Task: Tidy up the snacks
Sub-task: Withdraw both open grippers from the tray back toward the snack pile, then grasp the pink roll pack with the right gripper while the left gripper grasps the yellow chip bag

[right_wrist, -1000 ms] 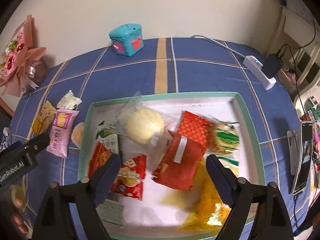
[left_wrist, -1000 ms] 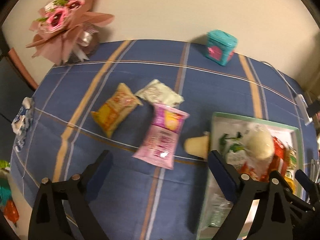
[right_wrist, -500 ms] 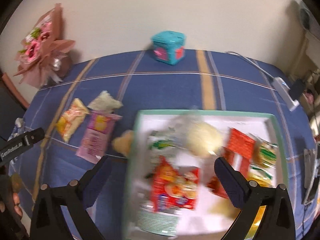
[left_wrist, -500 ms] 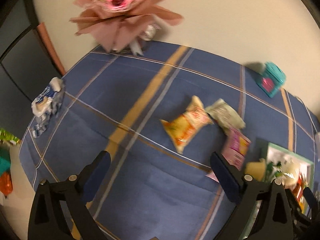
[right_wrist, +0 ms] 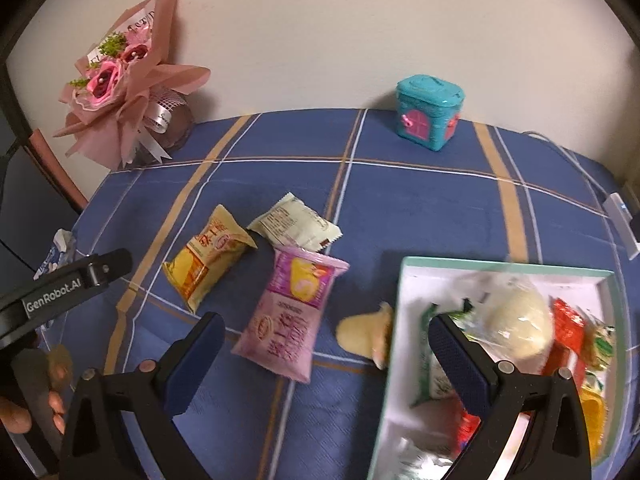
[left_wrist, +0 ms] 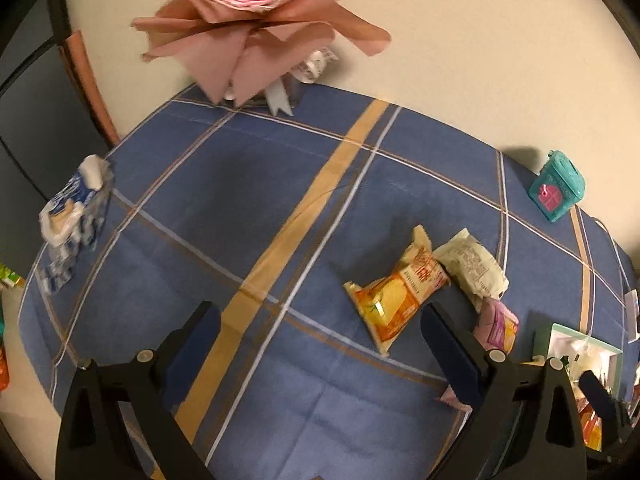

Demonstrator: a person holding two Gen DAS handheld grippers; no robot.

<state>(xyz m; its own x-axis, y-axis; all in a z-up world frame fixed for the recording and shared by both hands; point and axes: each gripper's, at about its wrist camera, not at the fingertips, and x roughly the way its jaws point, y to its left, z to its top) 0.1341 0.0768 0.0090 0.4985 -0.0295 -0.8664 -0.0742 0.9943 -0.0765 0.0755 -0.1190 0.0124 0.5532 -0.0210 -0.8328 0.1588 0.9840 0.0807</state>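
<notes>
Both grippers, the left gripper and right gripper, hover empty with jaws spread beside the mint-rimmed tray, where most snacks already lie, apparently because the pink packet, yellow packet and white packet left of it await collection.

Three snack packets lie side by side on the tablecloth, left of the tray. More snacks lie inside the tray. Behind, a bouquet and small box stand against the wall.
</notes>
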